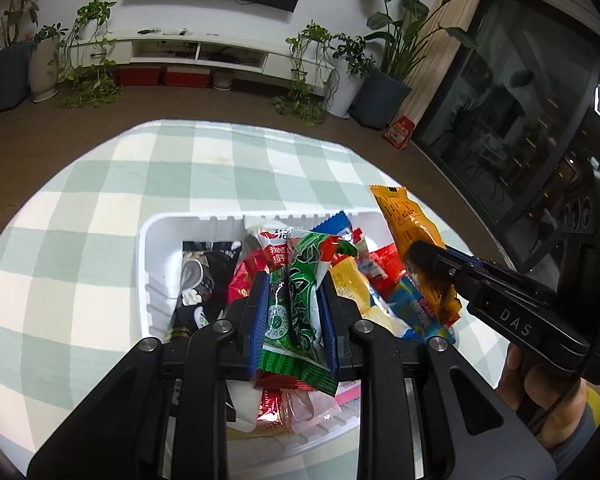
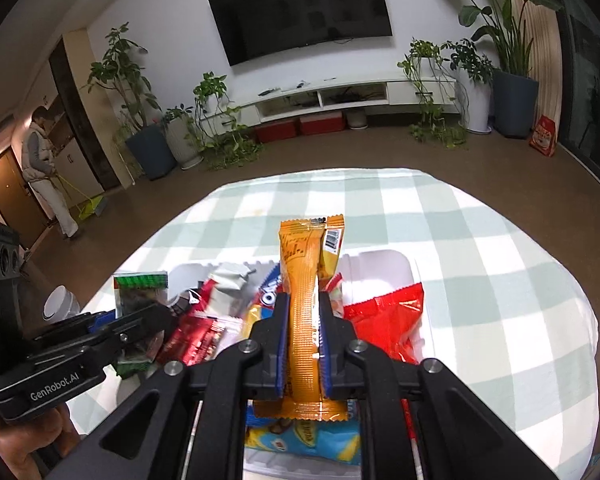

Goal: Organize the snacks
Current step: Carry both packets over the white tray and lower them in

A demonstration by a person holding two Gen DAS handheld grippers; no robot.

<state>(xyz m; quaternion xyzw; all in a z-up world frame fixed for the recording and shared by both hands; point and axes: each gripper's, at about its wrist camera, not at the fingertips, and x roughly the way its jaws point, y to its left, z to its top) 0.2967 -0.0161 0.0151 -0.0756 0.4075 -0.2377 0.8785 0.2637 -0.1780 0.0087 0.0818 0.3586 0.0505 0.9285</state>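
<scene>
Left gripper (image 1: 292,312) squeezed tight on a green snack packet (image 1: 296,304), held up over the white tray (image 1: 156,236). Right gripper (image 2: 303,344) squeezed tight on a long orange snack packet (image 2: 306,280), also up over the tray, sticking out past the fingertips. Lots more snacks piled in the tray: a black packet (image 1: 202,280) on its left side, a crinkly red packet (image 2: 384,320) on its right side, a blue and yellow one (image 2: 300,440) near the front. Tray sitting on a green and white checked tablecloth (image 1: 80,240). Far off by a door, a person (image 2: 44,168) with a broom.
</scene>
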